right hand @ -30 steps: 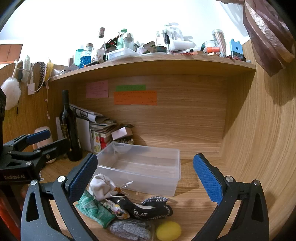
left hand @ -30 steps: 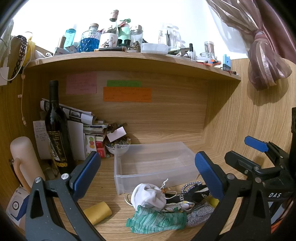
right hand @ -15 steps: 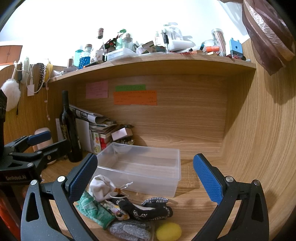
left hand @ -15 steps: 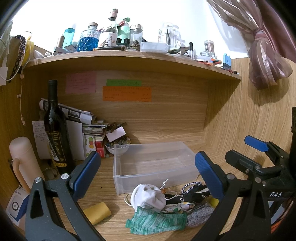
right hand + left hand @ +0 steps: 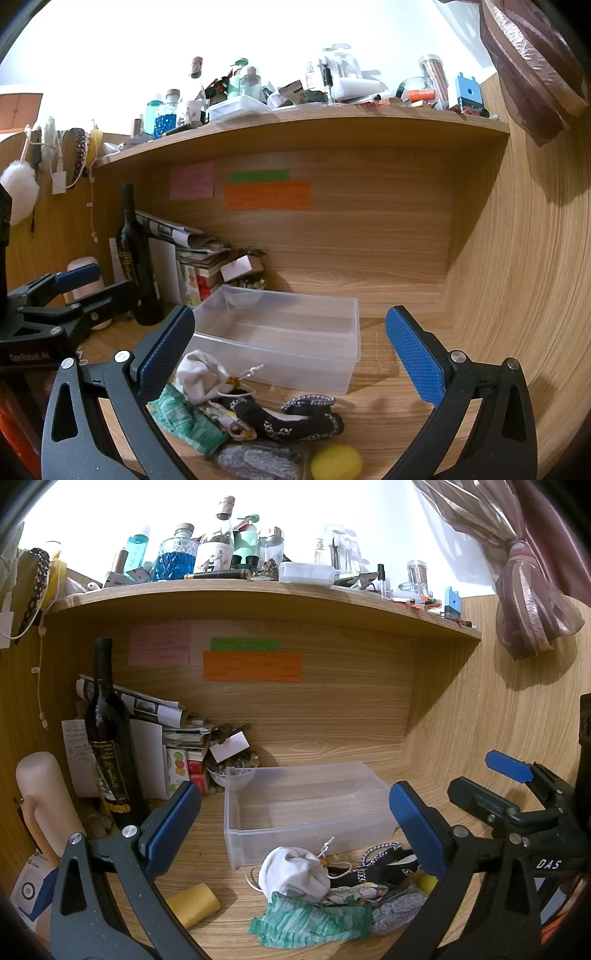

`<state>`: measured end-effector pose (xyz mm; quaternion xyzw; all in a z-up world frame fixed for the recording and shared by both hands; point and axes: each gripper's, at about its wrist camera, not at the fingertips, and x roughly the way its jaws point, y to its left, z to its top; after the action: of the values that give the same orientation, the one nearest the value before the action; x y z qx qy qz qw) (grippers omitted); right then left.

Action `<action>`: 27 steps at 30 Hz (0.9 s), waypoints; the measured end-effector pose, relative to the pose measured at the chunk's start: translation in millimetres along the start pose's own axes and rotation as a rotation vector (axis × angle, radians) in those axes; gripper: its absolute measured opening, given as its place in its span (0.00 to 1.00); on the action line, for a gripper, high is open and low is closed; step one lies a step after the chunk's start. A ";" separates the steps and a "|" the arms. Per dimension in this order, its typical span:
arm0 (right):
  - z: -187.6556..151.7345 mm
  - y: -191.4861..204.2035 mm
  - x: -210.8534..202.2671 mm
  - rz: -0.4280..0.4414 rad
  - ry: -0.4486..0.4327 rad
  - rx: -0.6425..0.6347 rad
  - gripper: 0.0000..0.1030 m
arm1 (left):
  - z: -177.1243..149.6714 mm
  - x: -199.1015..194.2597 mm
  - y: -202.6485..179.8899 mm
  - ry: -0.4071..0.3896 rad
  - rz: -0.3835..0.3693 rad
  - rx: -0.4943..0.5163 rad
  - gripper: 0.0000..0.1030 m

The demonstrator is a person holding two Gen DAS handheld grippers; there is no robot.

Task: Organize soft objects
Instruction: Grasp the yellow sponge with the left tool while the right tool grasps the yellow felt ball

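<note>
A pile of soft things lies on the wooden desk in front of a clear plastic bin (image 5: 306, 805) (image 5: 280, 332): a white cloth pouch (image 5: 293, 873) (image 5: 199, 374), a green striped cloth (image 5: 310, 921) (image 5: 184, 421), a black patterned sock (image 5: 291, 421) (image 5: 384, 864) and a grey sock (image 5: 258, 461) (image 5: 399, 910). The bin holds nothing. My left gripper (image 5: 295, 827) is open and empty, above the pile. My right gripper (image 5: 290, 350) is open and empty, also above the pile, and shows at the right of the left wrist view (image 5: 517, 797).
A yellow sponge roll (image 5: 192, 904) lies left of the pile, a yellow ball (image 5: 336, 463) right of it. A dark wine bottle (image 5: 109, 746), a beige flask (image 5: 44, 801), papers and boxes stand at back left. A cluttered shelf (image 5: 258, 594) overhangs; wooden walls behind and right.
Both grippers have barely moved; the views shift only slightly. Nothing was taken hold of or let go.
</note>
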<state>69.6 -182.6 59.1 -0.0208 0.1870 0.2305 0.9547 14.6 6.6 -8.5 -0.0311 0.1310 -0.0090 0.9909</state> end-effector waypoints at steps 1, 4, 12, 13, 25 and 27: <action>-0.3 0.3 0.5 0.004 0.000 0.000 1.00 | -0.5 0.4 0.3 0.002 -0.004 -0.001 1.00; -1.7 0.2 1.2 0.004 -0.003 -0.001 1.00 | -3.2 0.7 0.7 0.008 -0.012 -0.001 1.00; -11.8 -5.8 9.9 0.018 0.057 0.008 0.97 | -11.3 7.8 18.9 0.068 -0.013 -0.036 0.88; -13.5 -7.7 10.4 0.012 0.066 0.008 0.94 | -13.3 9.5 21.2 0.082 -0.004 -0.035 0.82; -65.2 -50.8 23.4 -0.054 0.309 0.082 0.68 | -66.1 28.5 74.0 0.289 0.146 -0.097 0.68; -73.4 -54.6 24.4 -0.060 0.336 0.088 0.68 | -76.9 32.7 82.1 0.328 0.169 -0.116 0.68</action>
<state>88.6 -230.1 -20.6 -0.0226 0.3533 0.1867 0.9164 27.0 83.1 -96.3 -0.0751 0.2933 0.0767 0.9500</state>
